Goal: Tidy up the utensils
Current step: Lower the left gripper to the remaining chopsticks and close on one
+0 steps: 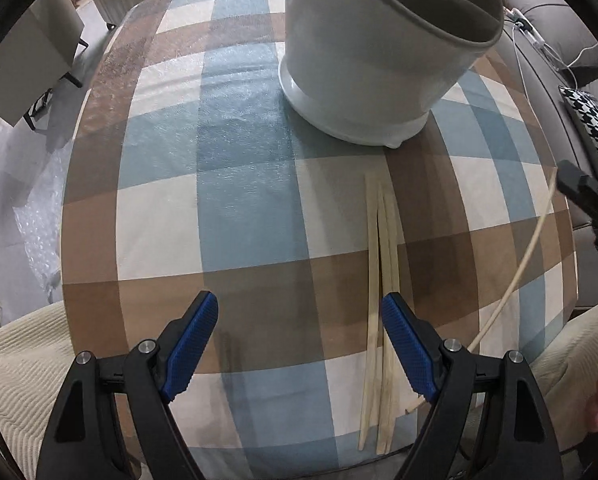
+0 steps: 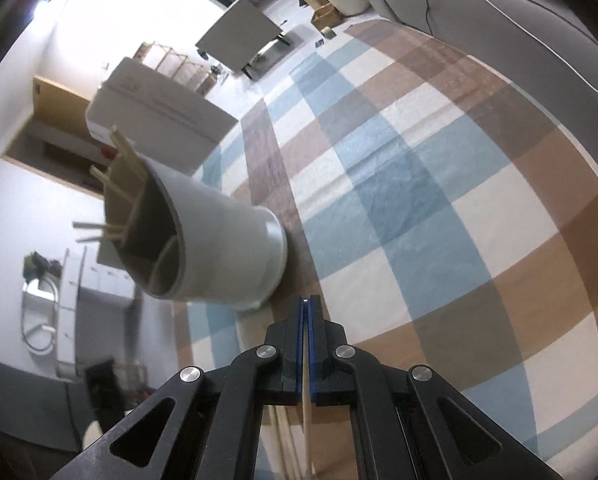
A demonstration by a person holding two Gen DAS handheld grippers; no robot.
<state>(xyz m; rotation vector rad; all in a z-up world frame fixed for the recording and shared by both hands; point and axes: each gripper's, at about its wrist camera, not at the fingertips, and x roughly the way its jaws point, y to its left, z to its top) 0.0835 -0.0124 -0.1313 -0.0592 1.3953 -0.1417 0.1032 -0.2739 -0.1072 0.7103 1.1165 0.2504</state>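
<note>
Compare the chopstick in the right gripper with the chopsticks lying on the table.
The held chopstick is clamped in the shut right gripper and lifted off the tablecloth; the loose chopsticks lie flat beside the open left gripper. The held chopstick is single; the loose chopsticks are several. All are pale wood.

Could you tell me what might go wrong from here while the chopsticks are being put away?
1. The right gripper pinches one chopstick near an end; the long free length might swing or slip.
2. The holder already has sticks poking out; the new one may snag there.
3. The open left gripper could scatter the loose chopsticks beside its finger.
</note>
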